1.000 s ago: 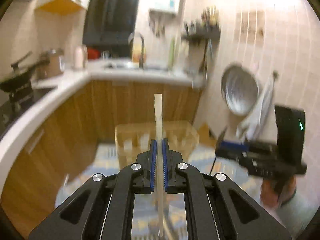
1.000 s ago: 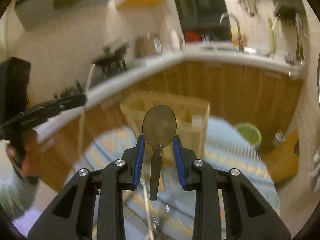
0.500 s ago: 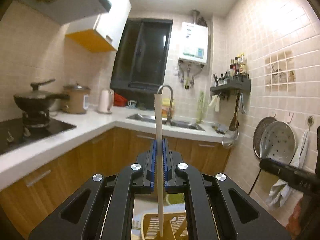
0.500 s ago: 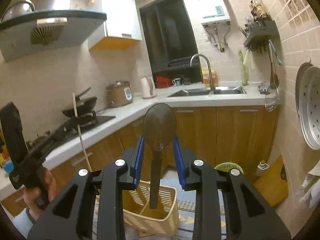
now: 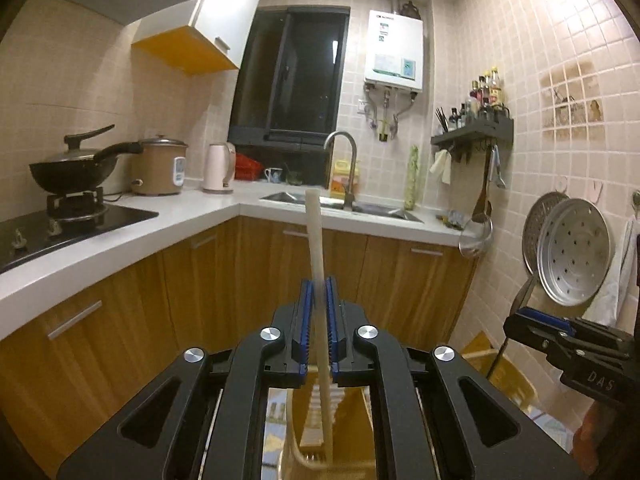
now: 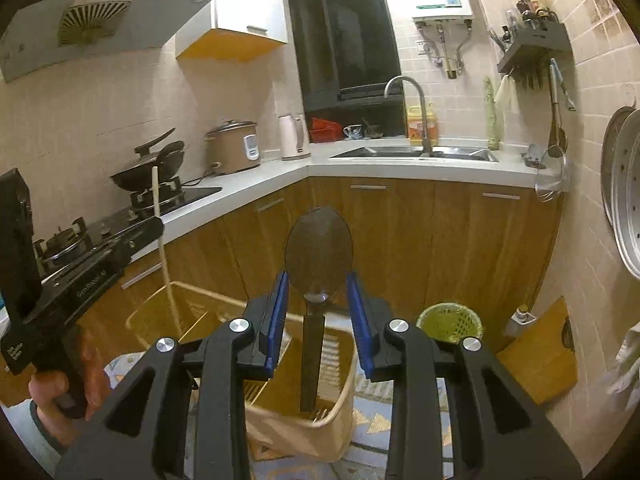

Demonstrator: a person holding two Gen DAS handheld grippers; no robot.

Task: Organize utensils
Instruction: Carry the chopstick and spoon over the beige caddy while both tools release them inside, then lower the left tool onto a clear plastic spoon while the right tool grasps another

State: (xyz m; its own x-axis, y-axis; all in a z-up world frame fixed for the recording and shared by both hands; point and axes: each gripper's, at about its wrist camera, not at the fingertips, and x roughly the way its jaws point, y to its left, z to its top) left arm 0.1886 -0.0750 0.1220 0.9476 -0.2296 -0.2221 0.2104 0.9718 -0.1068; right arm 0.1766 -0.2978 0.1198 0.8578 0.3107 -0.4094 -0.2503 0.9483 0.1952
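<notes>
- The pale slatted basket (image 6: 292,436) stands on the patterned floor mat, near, in front of the wooden cabinets. Its floor is mostly hidden, so what already lies in it cannot be made out.
- The left gripper (image 5: 317,300) has a long cream chopstick (image 5: 314,232) standing tilted between its blue pads. The jaws have just been opening and the pads look clear of the stick. Its lower end reaches down inside the basket.
- The right gripper (image 6: 316,292) is clamped on the bowl of a dark spoon (image 6: 319,248). The bowl stands up and the handle hangs over the basket's open top.
- A green mesh bin (image 6: 448,320) sits on the floor to the right of the basket, against the cabinets; its contents do not show.
- On the far counter are a lidded black wok (image 5: 72,168) on the hob, a brown rice cooker (image 5: 160,168), a pale kettle (image 5: 218,168) and a steel sink (image 5: 340,200).
- A dark wall shelf (image 5: 472,132) on the right holds bottles.
- The right gripper's body, seen from the left camera, carries the letters "DAS" (image 5: 600,380).
- The white water heater (image 5: 394,52) bears labels too small to read.
</notes>
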